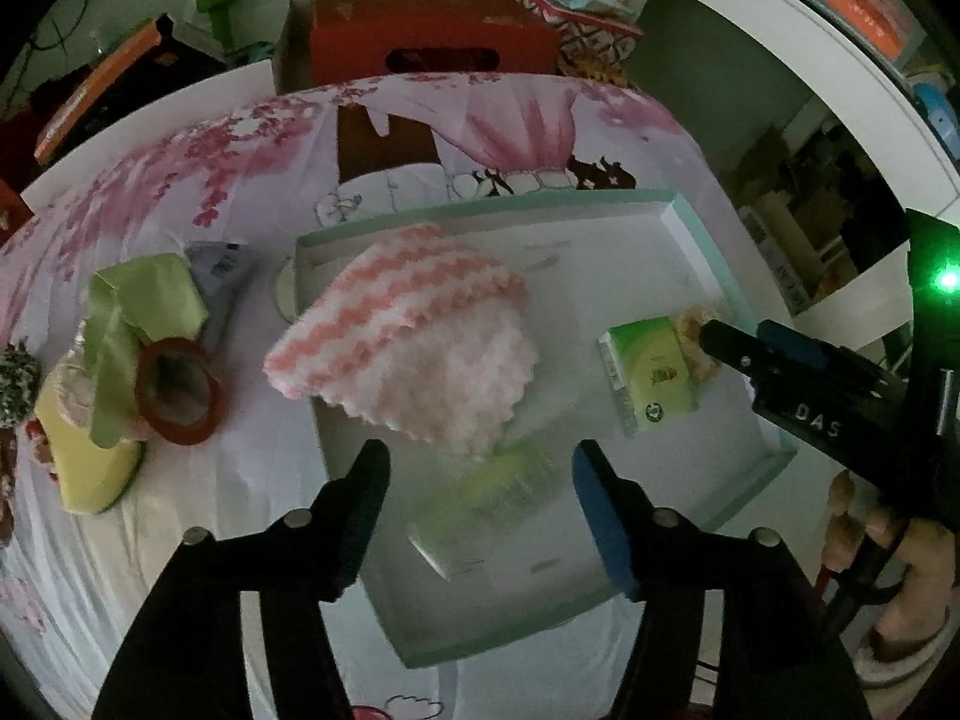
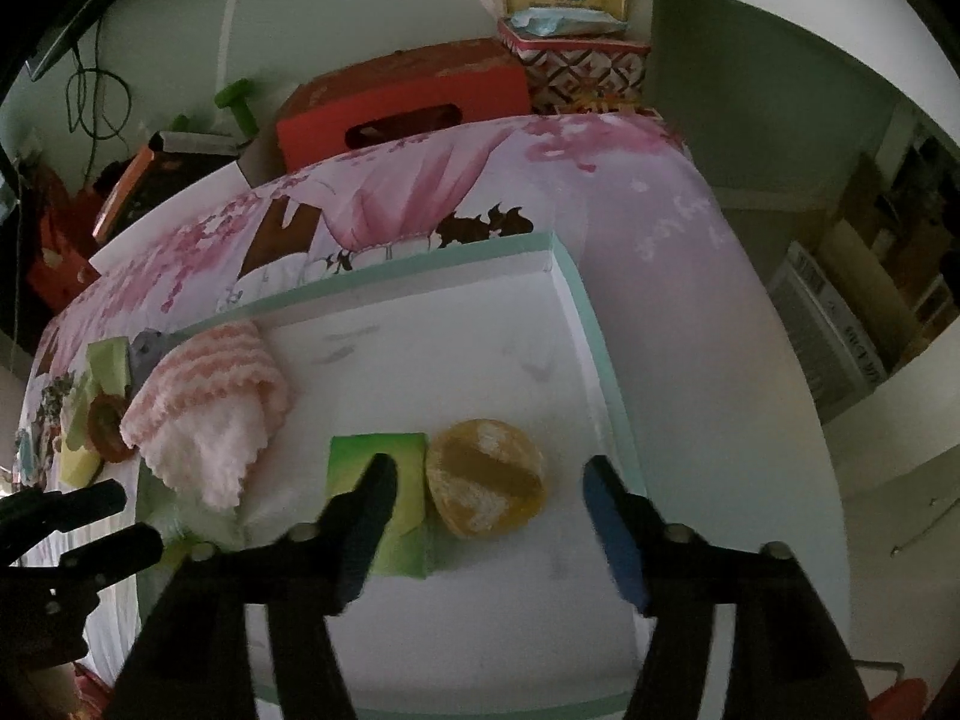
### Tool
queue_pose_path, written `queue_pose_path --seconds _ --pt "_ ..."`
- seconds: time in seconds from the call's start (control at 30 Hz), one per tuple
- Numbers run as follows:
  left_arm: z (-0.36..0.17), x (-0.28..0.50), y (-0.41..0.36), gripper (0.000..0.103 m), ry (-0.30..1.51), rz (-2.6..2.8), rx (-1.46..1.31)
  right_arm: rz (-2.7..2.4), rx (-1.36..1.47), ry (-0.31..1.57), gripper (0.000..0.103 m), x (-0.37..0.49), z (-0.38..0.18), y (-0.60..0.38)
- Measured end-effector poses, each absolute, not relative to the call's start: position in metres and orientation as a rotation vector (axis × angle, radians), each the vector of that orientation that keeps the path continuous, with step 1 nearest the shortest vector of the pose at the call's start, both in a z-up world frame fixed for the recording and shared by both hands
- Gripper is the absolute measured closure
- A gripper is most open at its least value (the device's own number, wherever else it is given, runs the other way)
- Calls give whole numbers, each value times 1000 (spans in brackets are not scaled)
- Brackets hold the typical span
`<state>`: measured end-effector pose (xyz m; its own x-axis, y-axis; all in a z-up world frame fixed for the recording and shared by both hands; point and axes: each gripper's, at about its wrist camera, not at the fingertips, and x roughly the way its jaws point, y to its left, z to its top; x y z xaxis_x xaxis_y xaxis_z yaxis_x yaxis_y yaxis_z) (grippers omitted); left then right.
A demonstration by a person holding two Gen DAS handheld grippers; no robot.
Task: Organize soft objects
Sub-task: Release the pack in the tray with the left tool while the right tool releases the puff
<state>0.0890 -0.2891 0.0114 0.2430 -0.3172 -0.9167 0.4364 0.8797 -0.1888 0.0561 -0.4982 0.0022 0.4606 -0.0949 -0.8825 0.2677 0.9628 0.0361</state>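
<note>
A shallow white tray with a mint rim [image 1: 708, 222] [image 2: 594, 312] lies on a floral bedsheet. In it lie a folded pink-and-white fluffy cloth [image 1: 414, 342] [image 2: 210, 408], a green tissue pack [image 1: 651, 375] [image 2: 375, 462], a round yellow sponge [image 2: 486, 477] and a blurred yellow-green item [image 1: 480, 498]. My left gripper [image 1: 480, 474] is open above the blurred item, just in front of the cloth. My right gripper [image 2: 489, 477] is open, hovering over the sponge, its left finger over the tissue pack.
Left of the tray lie a green ribbon [image 1: 144, 312], a red tape roll [image 1: 180, 390], a yellow sponge [image 1: 84, 462] and a grey packet [image 1: 222, 276]. An orange box [image 1: 432, 36] [image 2: 408, 102] and patterned boxes [image 2: 582, 60] stand behind the bed.
</note>
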Motion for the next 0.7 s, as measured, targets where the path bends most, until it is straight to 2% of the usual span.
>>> queue_pose_path --seconds 0.07,0.13,0.2,0.33,0.43,0.57,0.6,0.7 --pt "14 89 -285 25 1205 -489 133 -227 178 1068 31 56 4 -497" --pt "17 88 -280 20 1191 -465 147 -230 174 1072 21 55 6 -495" --pt "19 87 -273 17 1180 -447 150 -233 170 1073 20 53 9 -491" --pt "22 83 -258 15 1173 -416 137 -235 158 1077 12 48 13 -484" --pt "25 80 -246 2 1159 -388 130 -238 154 1083 12 42 15 -478" --pt "30 73 -232 2 1128 -336 145 -238 155 1086 11 31 18 -468" --pt "31 70 -228 2 1125 -325 148 -238 154 1084 0 27 19 -465" --pt "36 64 -216 2 1111 -298 149 -241 139 1080 0 18 24 -454"
